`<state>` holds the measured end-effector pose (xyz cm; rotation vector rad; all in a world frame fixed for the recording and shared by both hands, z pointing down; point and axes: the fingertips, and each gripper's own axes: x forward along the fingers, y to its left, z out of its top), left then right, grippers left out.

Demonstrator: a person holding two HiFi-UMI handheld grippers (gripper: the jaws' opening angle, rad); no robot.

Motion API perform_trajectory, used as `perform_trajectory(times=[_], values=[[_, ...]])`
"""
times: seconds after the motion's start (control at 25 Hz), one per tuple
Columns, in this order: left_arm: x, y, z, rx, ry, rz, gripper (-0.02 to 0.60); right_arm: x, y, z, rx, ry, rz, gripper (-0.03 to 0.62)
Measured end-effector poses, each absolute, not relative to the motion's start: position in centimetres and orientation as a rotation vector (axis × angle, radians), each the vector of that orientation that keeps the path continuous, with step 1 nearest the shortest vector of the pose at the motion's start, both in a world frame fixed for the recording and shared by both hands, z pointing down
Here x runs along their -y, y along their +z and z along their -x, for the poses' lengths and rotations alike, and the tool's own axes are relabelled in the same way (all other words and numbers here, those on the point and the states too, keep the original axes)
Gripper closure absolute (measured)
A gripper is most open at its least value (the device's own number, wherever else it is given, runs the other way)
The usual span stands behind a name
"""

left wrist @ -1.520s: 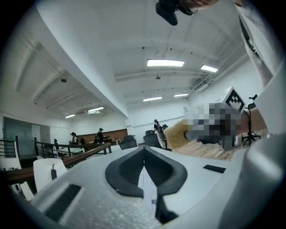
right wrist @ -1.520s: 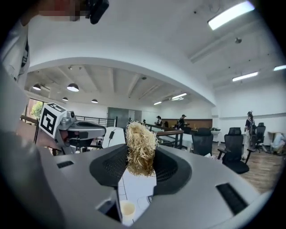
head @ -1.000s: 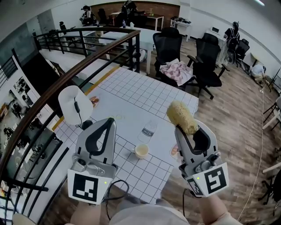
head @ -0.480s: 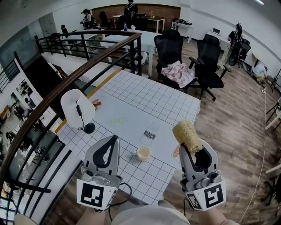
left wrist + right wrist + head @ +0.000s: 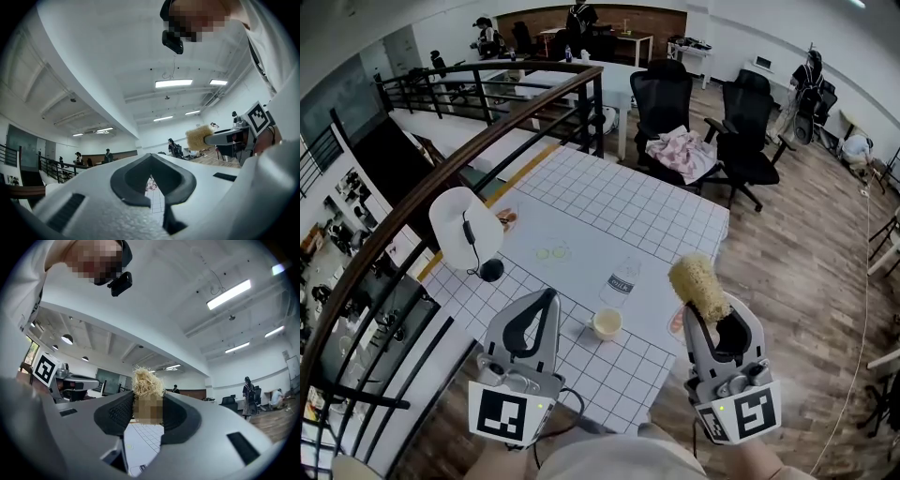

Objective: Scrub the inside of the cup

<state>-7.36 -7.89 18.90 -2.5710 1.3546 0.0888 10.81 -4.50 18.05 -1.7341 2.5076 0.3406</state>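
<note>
Sponge point(image 5: 697, 284) is clamped in my right gripper point(image 5: 705, 313) ready for scrubbing, left gripper point(image 5: 546, 302) pinched shut on nothing, both flanking the untouched cup point(image 5: 606, 324) at lower centre.

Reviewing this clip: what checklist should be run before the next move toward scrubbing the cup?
1. Scrubber gripped by right gripper: ok, jaws closed on it.
2. Left gripper ready to take the cup: not ok, jaws shut, empty.
3. Cup upright on the table: ok.
4. Scrubber in cup: not ok, held apart from it.
5. Cup contents: cannot tell.
</note>
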Motion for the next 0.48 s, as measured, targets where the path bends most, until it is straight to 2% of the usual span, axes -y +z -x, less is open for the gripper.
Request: perform_trajectory(times=[0.48], values=[[7.9,19.9,5.8,-1.366,0.053,2.584,0.568,4.5,18.5,-11.5,-2.539,0.317,1.704,0.441]])
